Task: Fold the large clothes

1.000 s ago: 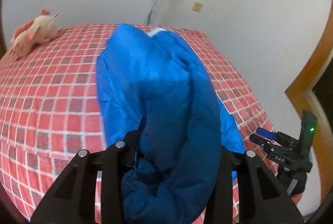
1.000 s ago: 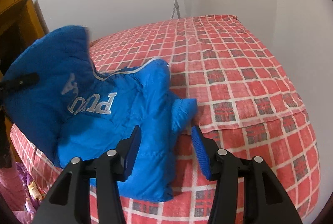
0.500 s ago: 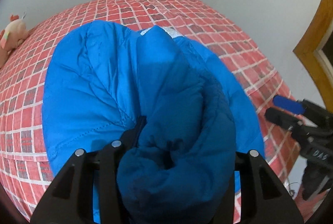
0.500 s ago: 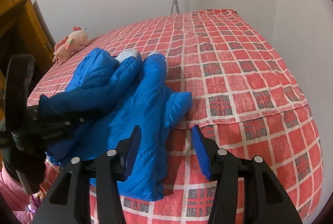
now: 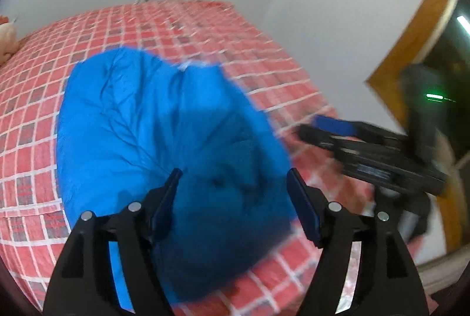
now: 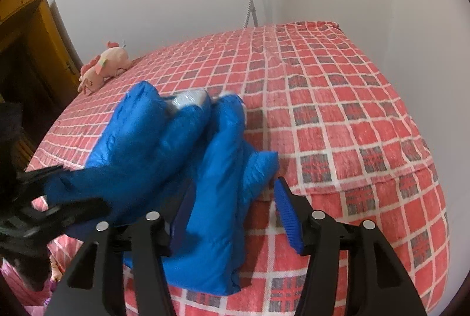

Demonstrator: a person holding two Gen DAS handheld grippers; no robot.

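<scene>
Blue jacket point(image 6: 188, 169) bunched at near left edge of bed point(image 6: 352, 116), long axis running near to far. Left gripper point(image 5: 235, 195) jaws opening, pads clear of folded part between them. Right gripper point(image 6: 232, 210) opening, jacket hem straddled, not pinched.

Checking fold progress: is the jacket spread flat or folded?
Folded: the jacket lies bunched on the bed, one side doubled over the other.
</scene>
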